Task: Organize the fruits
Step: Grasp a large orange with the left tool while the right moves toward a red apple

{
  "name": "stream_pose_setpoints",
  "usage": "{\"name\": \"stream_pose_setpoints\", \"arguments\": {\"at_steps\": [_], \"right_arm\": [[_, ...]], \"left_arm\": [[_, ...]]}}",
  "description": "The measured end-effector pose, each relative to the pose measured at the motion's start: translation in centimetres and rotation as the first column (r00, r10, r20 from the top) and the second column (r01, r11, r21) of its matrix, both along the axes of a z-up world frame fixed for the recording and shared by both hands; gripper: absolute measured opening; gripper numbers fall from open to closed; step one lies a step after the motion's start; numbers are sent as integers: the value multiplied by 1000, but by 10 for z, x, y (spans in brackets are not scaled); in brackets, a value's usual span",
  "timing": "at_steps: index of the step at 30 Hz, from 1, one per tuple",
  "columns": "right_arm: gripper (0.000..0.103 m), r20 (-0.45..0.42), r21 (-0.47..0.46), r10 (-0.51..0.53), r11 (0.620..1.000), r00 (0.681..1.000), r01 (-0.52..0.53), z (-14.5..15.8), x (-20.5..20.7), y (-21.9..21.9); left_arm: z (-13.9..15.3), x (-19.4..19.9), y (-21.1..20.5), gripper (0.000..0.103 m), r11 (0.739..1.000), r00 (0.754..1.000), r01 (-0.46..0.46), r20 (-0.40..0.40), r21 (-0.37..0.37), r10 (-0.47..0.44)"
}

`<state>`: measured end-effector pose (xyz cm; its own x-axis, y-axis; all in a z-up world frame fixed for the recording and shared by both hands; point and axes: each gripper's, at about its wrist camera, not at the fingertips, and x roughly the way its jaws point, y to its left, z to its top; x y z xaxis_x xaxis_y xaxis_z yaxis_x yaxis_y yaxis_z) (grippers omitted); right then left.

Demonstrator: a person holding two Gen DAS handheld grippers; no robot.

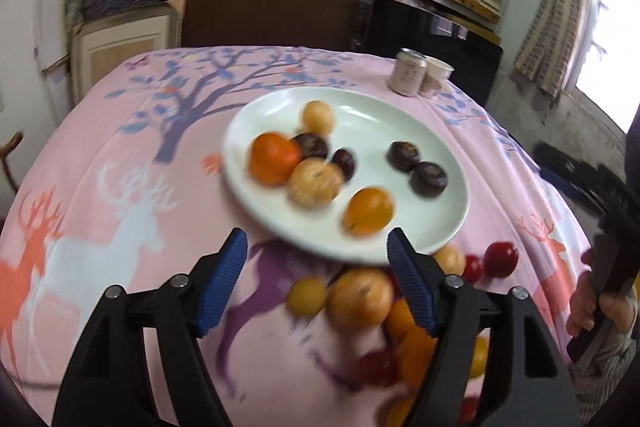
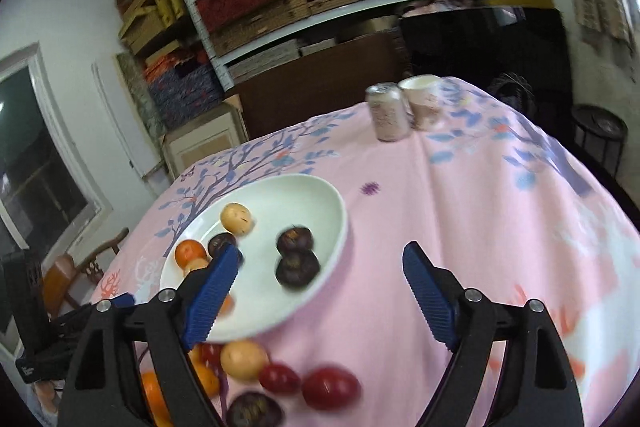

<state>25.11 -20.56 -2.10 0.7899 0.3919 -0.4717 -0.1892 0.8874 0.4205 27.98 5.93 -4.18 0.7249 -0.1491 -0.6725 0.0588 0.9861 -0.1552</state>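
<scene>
Two grippers over a pink cloth (image 1: 120,187), both spread wide, nothing between the fingers.

Left wrist view, left to right: deer prints on cloth, then left gripper (image 1: 316,259) with blue pads (image 1: 224,287) apart – hanging above the near rim of a white plate (image 1: 360,107). On plate: orange (image 1: 274,159) at left, touching a pale fruit (image 1: 316,183) and a dark fruit (image 1: 310,145); another pale one (image 1: 317,117) behind; small dark fruit (image 1: 343,161) mid-plate; second orange (image 1: 368,211) near front rim; two dark fruits (image 1: 404,155) (image 1: 429,179) at right, touching. Off plate, just below its near rim: loose pile (image 1: 360,297) of yellow, pale and orange fruit, red ones (image 1: 501,259) further right – partly hidden by the right finger. Can (image 1: 410,71) and cup (image 1: 437,75) side by side at far right corner of table. Hand (image 1: 596,303) on black handle at right edge.

Right wrist view, left to right: chair (image 2: 80,267) beyond table edge, plate (image 2: 320,195) at left with pale fruit (image 2: 237,219), orange (image 2: 190,253), two dark fruits (image 2: 295,239) (image 2: 298,269) touching. Left pad overlaps plate's near side. Loose fruit below plate: pale one (image 2: 244,359), two red (image 2: 280,379) (image 2: 330,387), a dark one (image 2: 254,409), oranges half hidden behind the finger. Right gripper (image 2: 320,267) above bare cloth right of plate. Can (image 2: 388,111) and cup (image 2: 422,99) far back. Motion blur throughout.
</scene>
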Motion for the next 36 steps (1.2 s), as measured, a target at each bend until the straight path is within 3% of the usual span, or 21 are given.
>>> {"name": "stream_pose_setpoints", "arguments": {"at_steps": [3, 6, 10, 14, 18, 19, 25, 31, 36], "right_arm": [[93, -33, 42, -69, 997, 997, 71, -19, -26, -22], [94, -20, 92, -88, 992, 996, 90, -23, -46, -35], [100, 43, 71, -105, 992, 994, 102, -22, -71, -35], [100, 12, 46, -91, 995, 996, 90, -25, -65, -29], [100, -11, 50, -86, 995, 996, 87, -27, -63, -30], [100, -15, 51, -88, 995, 996, 89, -27, -62, -30], [100, -51, 72, -86, 993, 995, 90, -33, -58, -31], [100, -52, 68, -82, 994, 995, 85, -34, -60, -28], [100, -65, 62, -81, 994, 995, 85, -36, -58, -27]], "left_arm": [[-9, -25, 18, 71, 998, 998, -57, -9, -33, 56], [-13, -39, 17, 71, 997, 997, -83, 1, 6, 83], [-7, -57, 10, 80, 998, 996, -63, 57, 26, 62], [-4, -71, -4, 82, 999, 996, -22, 89, 37, 19], [4, -83, -30, 85, 993, 986, 25, 161, 113, -43], [6, -84, -37, 90, 992, 983, 41, 172, 123, -62], [-6, -76, -71, 93, 967, 984, 94, 124, 235, -125], [-12, -66, -57, 90, 983, 990, 110, 77, 145, -122], [-15, -62, -61, 79, 981, 986, 150, 52, 124, -158]]}}
